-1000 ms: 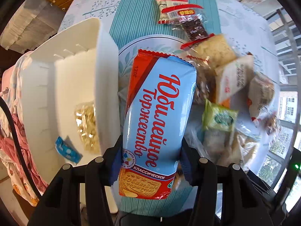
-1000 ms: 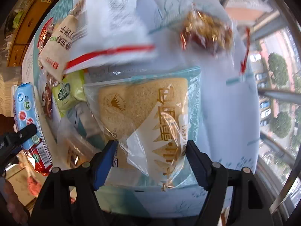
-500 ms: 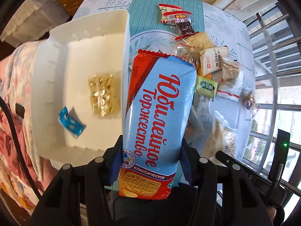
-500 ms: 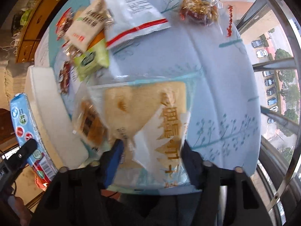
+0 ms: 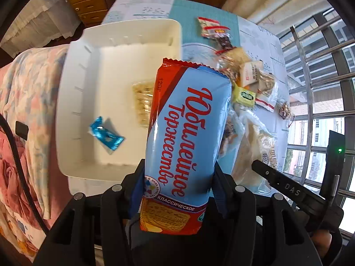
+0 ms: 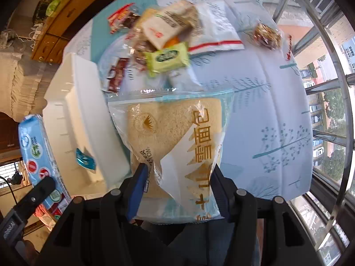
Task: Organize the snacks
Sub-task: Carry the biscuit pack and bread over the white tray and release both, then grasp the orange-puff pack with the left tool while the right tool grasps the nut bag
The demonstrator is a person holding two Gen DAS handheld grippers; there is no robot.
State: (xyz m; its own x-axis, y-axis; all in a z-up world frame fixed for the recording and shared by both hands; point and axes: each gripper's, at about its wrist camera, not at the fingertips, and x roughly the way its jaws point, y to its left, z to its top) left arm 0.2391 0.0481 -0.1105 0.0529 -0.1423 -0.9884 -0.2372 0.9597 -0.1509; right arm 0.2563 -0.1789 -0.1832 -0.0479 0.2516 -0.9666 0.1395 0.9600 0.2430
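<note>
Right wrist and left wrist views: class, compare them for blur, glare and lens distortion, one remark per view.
Right wrist view: the snack pile is smeared by motion blur, the bagged bread slice in the right gripper stays sharp, window rails bow. Left wrist view: crisp; glare streaks the blue biscuit pack in the left gripper; sunlight washes out the white bin.

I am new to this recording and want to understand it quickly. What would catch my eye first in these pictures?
First, the blue and red biscuit pack clamped between the left gripper's fingers, filling the middle of the left view above the white bin. Next, the clear bag of sliced bread held in the right gripper. Behind both, loose snack packets lie heaped on the pale tablecloth.
</note>
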